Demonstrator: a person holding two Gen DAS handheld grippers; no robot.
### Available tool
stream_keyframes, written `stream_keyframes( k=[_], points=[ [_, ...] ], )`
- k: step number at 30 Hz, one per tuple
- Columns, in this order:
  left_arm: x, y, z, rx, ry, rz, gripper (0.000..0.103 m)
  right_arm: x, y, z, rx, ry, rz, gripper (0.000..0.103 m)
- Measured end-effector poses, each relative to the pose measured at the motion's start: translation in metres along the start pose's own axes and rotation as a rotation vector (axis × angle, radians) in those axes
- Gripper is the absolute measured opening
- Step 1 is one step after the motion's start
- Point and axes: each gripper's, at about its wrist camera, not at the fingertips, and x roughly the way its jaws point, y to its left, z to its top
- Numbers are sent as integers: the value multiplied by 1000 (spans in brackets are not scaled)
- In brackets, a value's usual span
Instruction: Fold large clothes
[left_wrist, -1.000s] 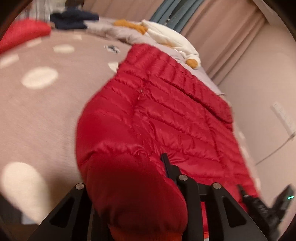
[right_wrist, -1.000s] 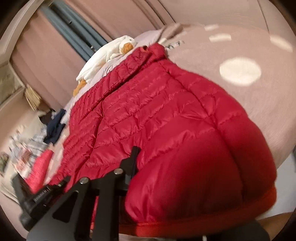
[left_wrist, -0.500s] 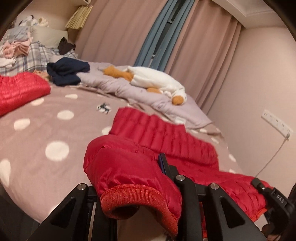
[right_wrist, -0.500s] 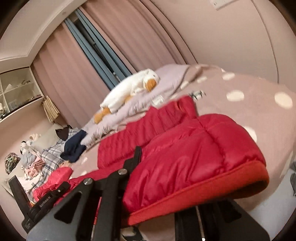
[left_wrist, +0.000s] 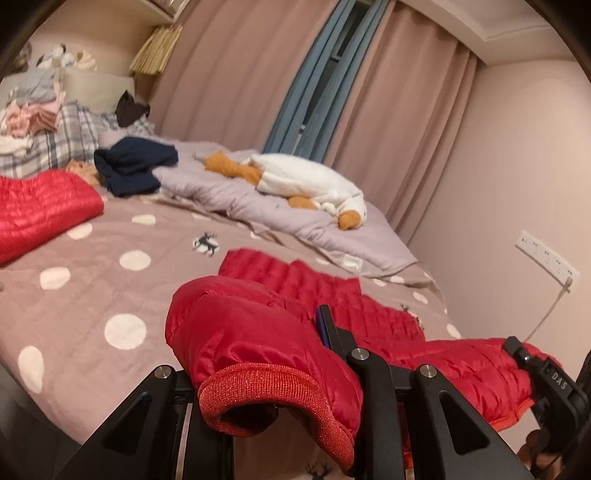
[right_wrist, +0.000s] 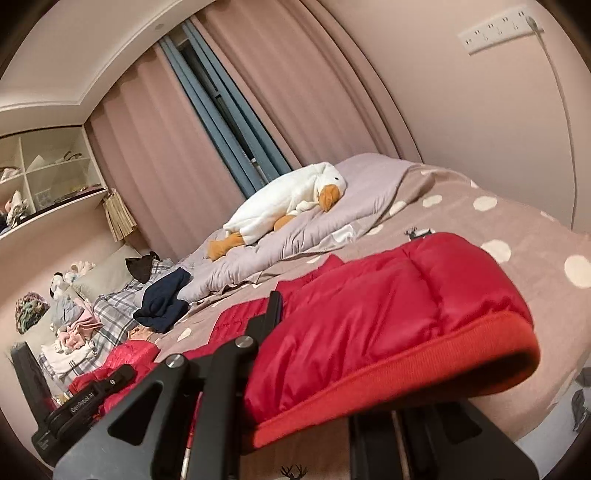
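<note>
A red down jacket (left_wrist: 258, 332) lies across the near part of the bed, its quilted body (left_wrist: 325, 284) flat on the cover. My left gripper (left_wrist: 266, 343) is shut on one sleeve end, and the knit cuff (left_wrist: 266, 391) hangs out toward the camera; one finger is hidden under the fabric. In the right wrist view, my right gripper (right_wrist: 351, 332) is shut on the other sleeve end of the jacket (right_wrist: 406, 295), whose orange-red knit cuff (right_wrist: 406, 373) faces the camera. Both ends are held up above the bed, with the jacket stretched between the grippers.
The bed has a brown cover with white dots (left_wrist: 110, 280). Another red quilted garment (left_wrist: 37, 214) lies at the left. A navy garment (left_wrist: 133, 166), a grey duvet (left_wrist: 258, 210) and a white goose plush (left_wrist: 310, 181) lie at the back. A wall with a socket strip (left_wrist: 546, 258) is on the right.
Both grippers have risen with the jacket's ends, lifting them off the bed. The views have tilted up from the jacket to the room.
</note>
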Motion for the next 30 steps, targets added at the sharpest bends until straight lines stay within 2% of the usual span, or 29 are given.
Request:
stream_keyframes(
  k=[6,20,23,30],
  points=[
    [-20,-9,2,23,-35,13,25,-20,7,3,-37,-12,-31,14],
    [-72,-10,16,25,-135,-14,25,-66,33,11,-106,-81,19,16],
    [-59,-8,24,26,-136,-6,25,-63,38,15,-130,-102,30,17],
    [-1,-3,35,25,-63,51,25,-8,43,21,-152,-20,-67,17]
  ],
)
